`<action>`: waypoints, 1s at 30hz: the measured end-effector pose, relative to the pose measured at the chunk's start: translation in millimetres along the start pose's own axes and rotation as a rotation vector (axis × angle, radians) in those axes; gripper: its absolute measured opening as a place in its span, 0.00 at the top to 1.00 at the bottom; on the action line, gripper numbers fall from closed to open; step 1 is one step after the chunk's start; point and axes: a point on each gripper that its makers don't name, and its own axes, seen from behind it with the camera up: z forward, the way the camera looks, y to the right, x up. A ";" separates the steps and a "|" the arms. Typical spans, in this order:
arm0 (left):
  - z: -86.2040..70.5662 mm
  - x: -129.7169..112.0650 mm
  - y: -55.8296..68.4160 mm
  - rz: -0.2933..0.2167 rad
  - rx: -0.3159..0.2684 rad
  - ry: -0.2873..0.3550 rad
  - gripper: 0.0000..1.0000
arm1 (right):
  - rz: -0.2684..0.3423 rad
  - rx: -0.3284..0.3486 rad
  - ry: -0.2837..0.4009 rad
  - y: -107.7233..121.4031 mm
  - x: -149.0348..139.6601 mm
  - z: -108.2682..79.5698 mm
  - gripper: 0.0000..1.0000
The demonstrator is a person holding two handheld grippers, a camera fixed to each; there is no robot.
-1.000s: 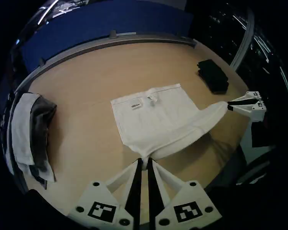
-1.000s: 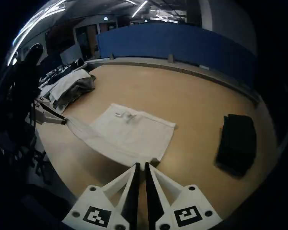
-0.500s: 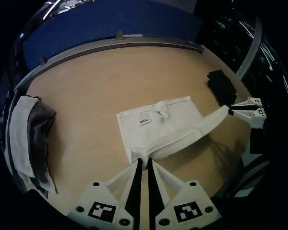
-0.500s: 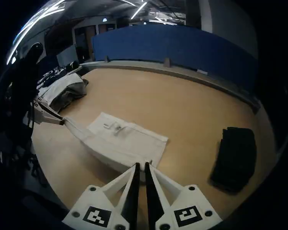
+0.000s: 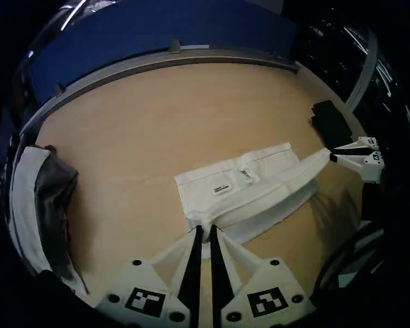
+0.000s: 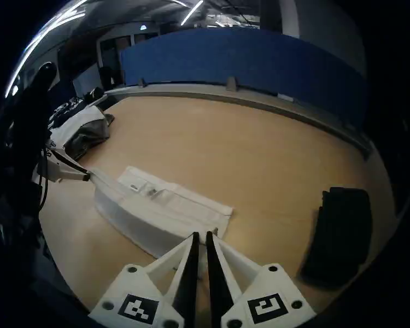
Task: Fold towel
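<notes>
Two corners of the white towel (image 5: 243, 188) sit pinched in the closed left tongs (image 5: 204, 234) and right tongs (image 6: 200, 238); if one slips or lags, the fold lands crooked

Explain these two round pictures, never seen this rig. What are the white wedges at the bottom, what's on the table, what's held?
No robot here: a person carries a two-finger gripper in each hand, and a fisheye camera rides on each, looking along its fingers. The white wedges at the bottom are those fingers. One picture is from the left gripper, the other from the right gripper; each also shows the other gripper farther off. On the wooden table lies a white towel, partly folded over. Each gripper is shut on one corner of its raised edge. Also on the table: a black folded item and a pile of white and grey cloth.
</notes>
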 end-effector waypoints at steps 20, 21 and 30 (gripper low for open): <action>50.5 -2.9 -15.3 0.027 0.023 -0.063 0.88 | 0.035 -0.022 -0.059 16.4 -7.6 47.7 0.90; 52.4 -2.6 -16.2 0.027 0.026 -0.064 0.87 | 0.039 -0.024 -0.060 17.0 -8.0 49.7 0.90; 62.3 0.1 -21.7 0.021 0.036 -0.074 0.76 | 0.060 -0.049 -0.079 24.1 -12.3 62.5 0.87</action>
